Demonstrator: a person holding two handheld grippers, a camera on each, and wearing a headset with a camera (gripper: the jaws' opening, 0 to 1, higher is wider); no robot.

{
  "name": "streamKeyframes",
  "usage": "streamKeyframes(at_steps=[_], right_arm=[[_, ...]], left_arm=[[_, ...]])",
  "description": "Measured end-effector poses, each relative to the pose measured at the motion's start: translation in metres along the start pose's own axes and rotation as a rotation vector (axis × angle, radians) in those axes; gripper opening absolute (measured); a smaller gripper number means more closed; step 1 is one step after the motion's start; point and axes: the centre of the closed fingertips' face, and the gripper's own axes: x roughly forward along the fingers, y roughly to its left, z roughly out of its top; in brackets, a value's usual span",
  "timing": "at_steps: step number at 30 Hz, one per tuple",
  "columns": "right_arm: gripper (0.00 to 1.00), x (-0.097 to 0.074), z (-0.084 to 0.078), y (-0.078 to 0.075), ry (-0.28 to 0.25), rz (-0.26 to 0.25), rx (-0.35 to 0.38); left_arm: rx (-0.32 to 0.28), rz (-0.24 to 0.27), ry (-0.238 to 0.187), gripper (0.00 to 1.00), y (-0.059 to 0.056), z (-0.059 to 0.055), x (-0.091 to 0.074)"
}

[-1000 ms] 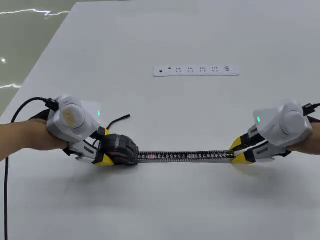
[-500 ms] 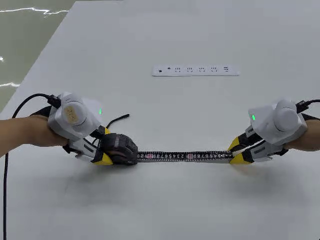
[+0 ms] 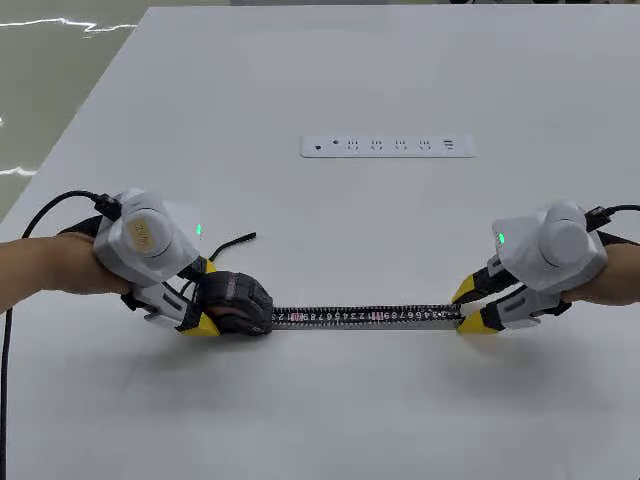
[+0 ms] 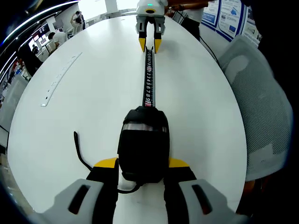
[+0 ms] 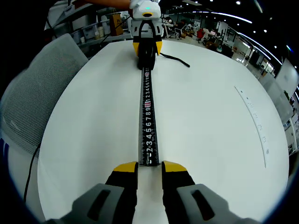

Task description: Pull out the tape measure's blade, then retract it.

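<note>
- Head view: left gripper (image 3: 212,300) jaws clamp the tape measure case (image 3: 238,302); right gripper (image 3: 466,308) jaws pinch the blade (image 3: 365,317) by its end. The blade lies flat on the table (image 3: 330,60) between them. Its exposed length matches a second ago, so the pull looks finished.
- Left gripper view: case sits between the jaws; blade runs straight ahead to the far gripper.
- Right gripper view: blade end is held between the jaw tips, lowest numbers nearest. Judgement: retraction comes next.

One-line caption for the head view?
Extended blade lies flat on the white table, left gripper clamping the tape measure case, right gripper pinching the blade's end.
</note>
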Motion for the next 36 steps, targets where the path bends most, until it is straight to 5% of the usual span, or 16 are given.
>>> streamKeyframes(at_steps=[5,7,9,15,23,36], right_arm=[[0.24,-0.002,-0.002,0.003,0.009,-0.004,0.009],[0.26,-0.003,-0.002,0.007,0.014,-0.006,0.018],[0.27,-0.005,-0.001,0.007,0.01,-0.016,0.026],[0.29,-0.015,0.008,0.009,-0.014,-0.039,0.059],[0.36,-0.022,0.014,0.012,-0.036,-0.075,0.1],[0.43,-0.029,0.015,0.025,-0.077,-0.126,0.182]], left_arm=[[-0.031,0.01,-0.021,0.34,0.009,-0.011,-0.003],[-0.057,0.015,-0.034,0.35,0.0,-0.001,-0.009],[-0.071,0.02,-0.042,0.38,0.004,-0.007,-0.008],[-0.124,0.053,-0.073,0.44,-0.003,0.005,-0.017],[-0.177,0.089,-0.104,0.55,-0.002,-0.002,-0.02],[-0.279,0.116,-0.153,0.63,-0.03,0.005,-0.028]])
